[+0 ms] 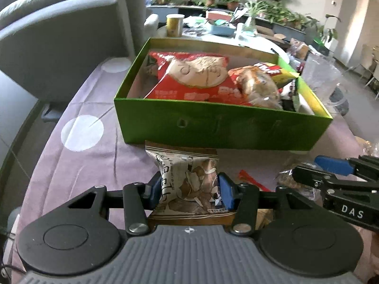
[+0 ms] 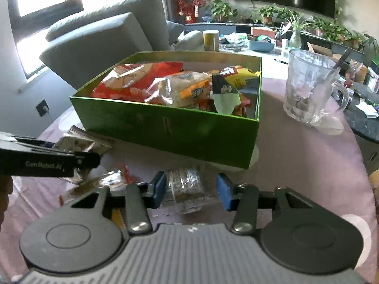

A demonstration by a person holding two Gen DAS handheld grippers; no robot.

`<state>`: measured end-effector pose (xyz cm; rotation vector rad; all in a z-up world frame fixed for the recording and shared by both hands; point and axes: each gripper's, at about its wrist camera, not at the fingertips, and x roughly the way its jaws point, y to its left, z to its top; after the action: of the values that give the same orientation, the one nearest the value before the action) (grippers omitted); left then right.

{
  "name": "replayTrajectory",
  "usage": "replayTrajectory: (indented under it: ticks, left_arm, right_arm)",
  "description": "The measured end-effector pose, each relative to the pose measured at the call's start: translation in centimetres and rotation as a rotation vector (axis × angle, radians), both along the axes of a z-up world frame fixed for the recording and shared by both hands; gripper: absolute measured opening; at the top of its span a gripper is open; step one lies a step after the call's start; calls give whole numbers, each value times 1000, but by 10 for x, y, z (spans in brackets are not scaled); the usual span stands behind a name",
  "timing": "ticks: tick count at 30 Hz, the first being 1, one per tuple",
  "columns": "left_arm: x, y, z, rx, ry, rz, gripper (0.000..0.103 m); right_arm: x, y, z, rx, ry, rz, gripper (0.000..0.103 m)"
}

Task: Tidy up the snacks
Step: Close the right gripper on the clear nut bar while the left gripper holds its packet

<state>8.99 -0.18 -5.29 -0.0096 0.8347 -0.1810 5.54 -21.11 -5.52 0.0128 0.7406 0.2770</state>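
Nearest in the left wrist view: the left gripper (image 1: 188,190) w/ both blue pads pressed on a brown-and-white snack packet (image 1: 189,179), gripping it at the sides; the packet's top edge reaches up to the front wall of the green box (image 1: 222,127). Right wrist view: the right gripper (image 2: 190,189) has its jaws wide apart around a clear-wrapped snack (image 2: 184,189) lying on the purple tablecloth (image 2: 296,156); left pad looks about touching the wrapper, right pad is clear of it, so no grip. Just left of that, a crumpled clear wrapper w/ red bits (image 2: 101,181). Beyond, approx mid-table, the box sits open, filled w/ a red fish-print bag (image 1: 189,78), an orange-labelled bread pack (image 2: 187,90) and a yellow packet (image 2: 236,75). Right of the box, a glass mug (image 2: 310,90) w/ a spoon in it. Farther back: grey sofa (image 2: 106,37), yellow can (image 2: 211,40), row of potted plants (image 2: 272,11).
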Motion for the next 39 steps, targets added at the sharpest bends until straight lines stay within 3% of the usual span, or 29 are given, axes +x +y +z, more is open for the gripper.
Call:
replayTrajectory:
  ticks: [12,14,16,19,25,26,28,31,39]
  left_arm:
    - [-2,5,-8,23,20,-9,49]
    - [-2,4,-9,39,22,-5,55]
    - [-2,2,-10,66,25,0,70]
    - [-4,-2,-12,87,30,-9,72]
    - [2,-3,-21,114,61,19,71]
    - [2,-2,-22,99,57,22,68]
    - [0,-1,-21,102,32,14,53]
    - [-2,4,-18,64,28,18,48]
    - [-16,2,6,40,-47,-15,48]
  right_arm:
    - [-4,8,-2,-63,-10,36,81]
    - [-4,11,-3,-80,-17,50,81]
    - [-3,15,-3,-97,-17,61,81]
    - [-2,17,-5,-120,-12,67,81]
    - [-1,18,-9,-143,2,71,80]
    - [0,18,-10,-135,10,79,80]
    - [0,20,-11,-123,15,86,80]
    - [-3,19,-8,-103,3,82,80]
    - [-13,9,11,-35,-45,75,80]
